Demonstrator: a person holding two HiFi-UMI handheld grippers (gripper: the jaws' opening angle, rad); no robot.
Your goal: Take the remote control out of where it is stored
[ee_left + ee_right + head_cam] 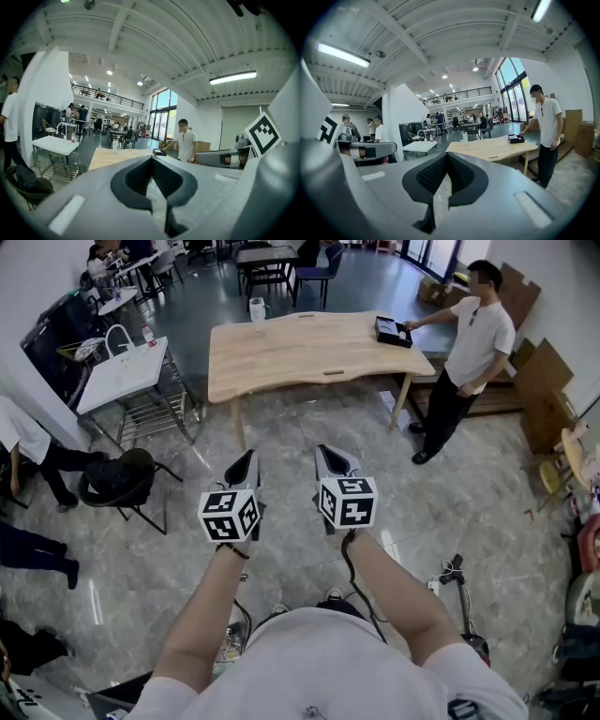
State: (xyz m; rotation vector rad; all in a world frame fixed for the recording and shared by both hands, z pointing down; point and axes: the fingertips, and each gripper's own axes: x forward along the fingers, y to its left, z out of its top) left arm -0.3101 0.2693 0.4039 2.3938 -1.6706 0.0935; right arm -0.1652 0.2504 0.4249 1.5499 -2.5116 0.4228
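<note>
Left gripper (246,457) and right gripper (328,451), jaws together and empty, face a wooden table (300,357) where a person (473,343) touches a black box (393,331).

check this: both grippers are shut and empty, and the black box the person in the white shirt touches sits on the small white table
One thing is off: the black box sits on the wooden table, not the small white table, as the head view shows. The left gripper and right gripper are shut and empty, and the person in the white shirt is touching the box.
</note>
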